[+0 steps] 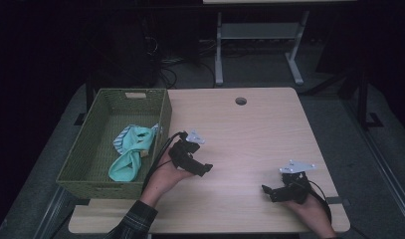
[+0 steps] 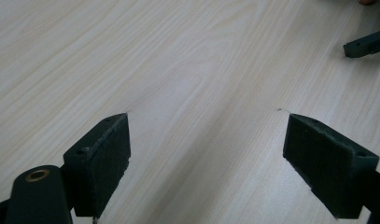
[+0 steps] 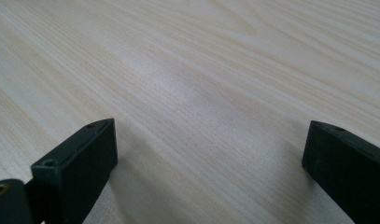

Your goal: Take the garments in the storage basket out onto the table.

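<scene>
Left gripper, right gripper: fingers spread, empty, over pale wood table.

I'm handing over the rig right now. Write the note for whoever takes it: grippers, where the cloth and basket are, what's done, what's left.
Left gripper: open, holding nothing, over bare table just right of the green woven basket.
Right gripper: open, holding nothing, low over the table near its front right corner.
The mint-green cloth, with a striped piece at its top, lies inside the basket toward its right wall.
Done, as it looks: cloth is in the basket.
Left: probably nothing to move; check the basket, then park both grippers.
</scene>
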The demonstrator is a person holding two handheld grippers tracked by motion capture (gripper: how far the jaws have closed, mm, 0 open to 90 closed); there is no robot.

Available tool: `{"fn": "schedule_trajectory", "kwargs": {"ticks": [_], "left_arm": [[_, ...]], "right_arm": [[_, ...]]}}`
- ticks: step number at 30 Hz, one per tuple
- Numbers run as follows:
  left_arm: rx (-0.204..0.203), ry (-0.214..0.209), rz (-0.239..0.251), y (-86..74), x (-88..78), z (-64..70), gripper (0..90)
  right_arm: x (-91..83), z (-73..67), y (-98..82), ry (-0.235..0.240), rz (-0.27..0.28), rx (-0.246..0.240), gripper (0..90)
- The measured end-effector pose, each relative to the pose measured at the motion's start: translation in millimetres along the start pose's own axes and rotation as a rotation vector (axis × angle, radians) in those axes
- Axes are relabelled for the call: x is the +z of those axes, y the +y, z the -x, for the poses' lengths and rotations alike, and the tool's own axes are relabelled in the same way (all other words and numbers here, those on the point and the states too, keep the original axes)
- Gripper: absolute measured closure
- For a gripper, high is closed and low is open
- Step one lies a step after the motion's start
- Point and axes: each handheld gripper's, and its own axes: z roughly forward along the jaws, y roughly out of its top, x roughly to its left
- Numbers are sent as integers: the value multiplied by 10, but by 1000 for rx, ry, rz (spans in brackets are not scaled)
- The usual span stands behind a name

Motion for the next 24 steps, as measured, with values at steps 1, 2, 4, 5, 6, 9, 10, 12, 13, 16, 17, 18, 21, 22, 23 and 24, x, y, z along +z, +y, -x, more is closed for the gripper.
{"fn": "schedule_trajectory", "kwargs": {"ticks": [1,2,4,5,6,9,10,12,13,16,17,18,21,22,23,24], "left_arm": [[-2,-3,6,11,-17,-5,144],[-2,-3,6,11,-17,-5,144],[2,-5,12,27,-44,-19,150],[-3,-5,17,31,-49,-17,154],[-3,-5,17,31,-49,-17,154],[2,-4,19,47,-83,-31,154],[2,-4,19,47,-83,-31,154],[2,-7,22,53,-100,-39,154],[-2,-9,25,57,-114,-50,154],[-5,-10,25,65,-128,-60,154],[-7,-10,30,75,-137,-74,154],[-7,-10,30,75,-137,-74,154],[-9,-15,27,87,-149,-100,154],[-10,-17,22,89,-153,-106,154],[-9,-17,22,90,-155,-112,154],[-9,-18,24,91,-157,-116,154]], "right_arm": [[0,0,0,0,0,0,28],[0,0,0,0,0,0,28],[0,0,0,0,1,0,28],[1,0,0,0,1,0,28],[1,0,0,0,1,0,28],[0,0,0,0,0,0,28],[0,0,0,0,0,0,28],[0,0,0,0,0,0,28],[0,0,0,0,1,1,28],[0,0,0,0,1,0,28],[1,-1,0,0,1,0,28],[1,-1,0,0,1,0,28],[1,-1,0,0,0,0,28],[0,-1,0,0,0,0,28],[0,0,0,0,0,0,28],[0,-1,0,0,0,0,28]]}}
